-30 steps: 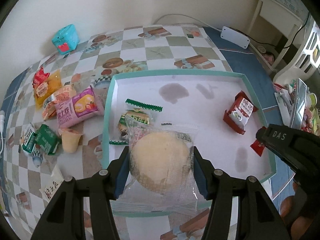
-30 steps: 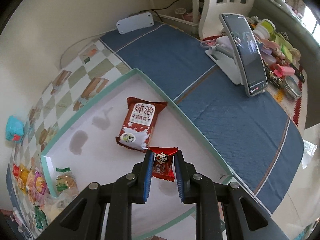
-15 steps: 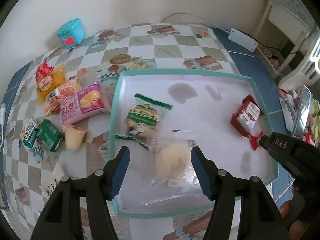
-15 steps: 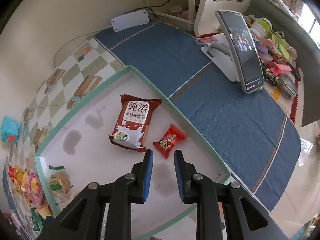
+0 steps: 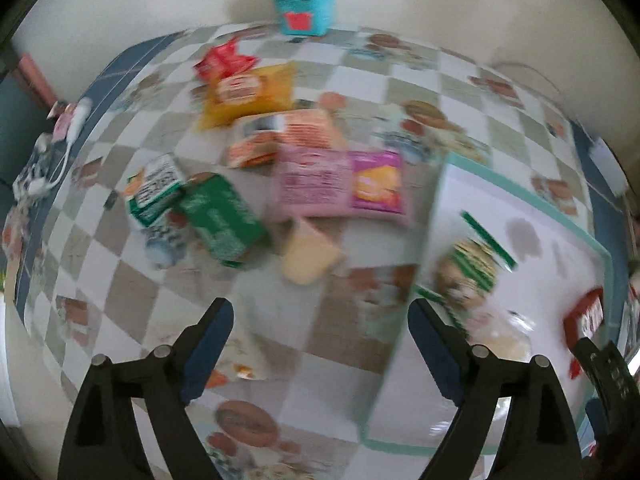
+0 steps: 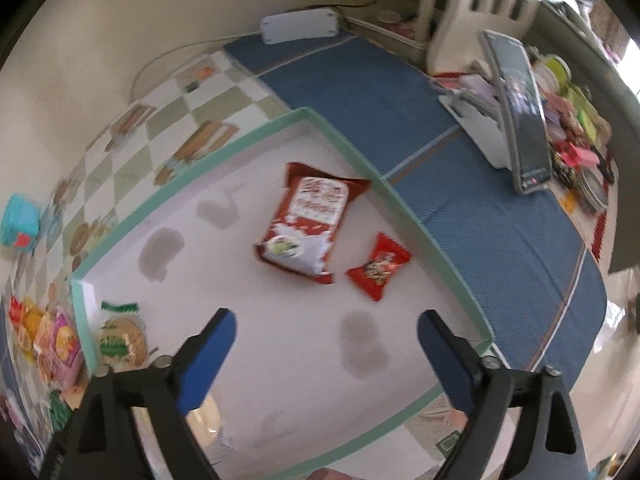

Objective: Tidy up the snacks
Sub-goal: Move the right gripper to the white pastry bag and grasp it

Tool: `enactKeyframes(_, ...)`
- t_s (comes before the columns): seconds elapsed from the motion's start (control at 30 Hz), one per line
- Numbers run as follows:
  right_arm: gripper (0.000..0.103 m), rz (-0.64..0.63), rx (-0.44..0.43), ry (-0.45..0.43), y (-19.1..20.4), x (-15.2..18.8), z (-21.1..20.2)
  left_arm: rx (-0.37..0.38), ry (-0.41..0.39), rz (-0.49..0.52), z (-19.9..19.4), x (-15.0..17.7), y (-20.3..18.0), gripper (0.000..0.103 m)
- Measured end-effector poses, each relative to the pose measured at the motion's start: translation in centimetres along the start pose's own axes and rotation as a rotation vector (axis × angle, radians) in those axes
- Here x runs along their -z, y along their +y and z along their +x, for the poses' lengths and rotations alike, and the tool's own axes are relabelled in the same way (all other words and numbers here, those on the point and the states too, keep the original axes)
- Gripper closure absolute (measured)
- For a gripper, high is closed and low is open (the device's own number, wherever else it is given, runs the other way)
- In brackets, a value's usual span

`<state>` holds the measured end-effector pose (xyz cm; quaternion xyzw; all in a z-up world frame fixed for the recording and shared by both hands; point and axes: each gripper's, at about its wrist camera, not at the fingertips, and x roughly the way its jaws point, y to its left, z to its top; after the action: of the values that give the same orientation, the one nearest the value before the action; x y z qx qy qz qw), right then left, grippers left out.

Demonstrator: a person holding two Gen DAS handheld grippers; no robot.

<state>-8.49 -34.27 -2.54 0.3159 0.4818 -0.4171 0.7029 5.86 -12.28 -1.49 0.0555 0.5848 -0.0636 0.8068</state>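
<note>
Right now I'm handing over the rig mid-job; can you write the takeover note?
Left gripper: open, empty, over the checkered cloth beside the tray.
Right gripper: open, empty, above the tray.
Done, in tray: brown-red biscuit bag, small red candy packet, green-striped cookie pack, clear-wrapped bun.
Left on the cloth: pink pack, green carton, orange bag, pudding cup and others.

Cream wall [image 6: 100, 20] behind a table [image 6: 500, 240] (checkered and blue cloths).
</note>
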Motion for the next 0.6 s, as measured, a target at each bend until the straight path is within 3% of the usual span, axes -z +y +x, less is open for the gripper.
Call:
enactKeyframes(0.17,0.000,-0.059,-0.046,-0.012,2.3,0.7,-0.7,-0.030,-0.013,-0.034,0.2,-1.4,4.0,0.009)
enactKeyframes(0.37,0.000,-0.113,-0.079,-0.013,4.4,1.5,-1.5,-0.003,0.002,-0.185,0.4,-2.2,10.8,0.009)
enactKeyframes(0.5,0.000,-0.157,-0.082,-0.021,6.3,2.4,-2.2,-0.121,-0.050,-0.211,-0.4,-2.4,13.8,0.009)
enactKeyframes(0.6,0.000,-0.186,-0.096,-0.024,7.7,3.2,-2.9,-0.116,-0.054,-0.220,-0.7,-2.3,15.2,0.009)
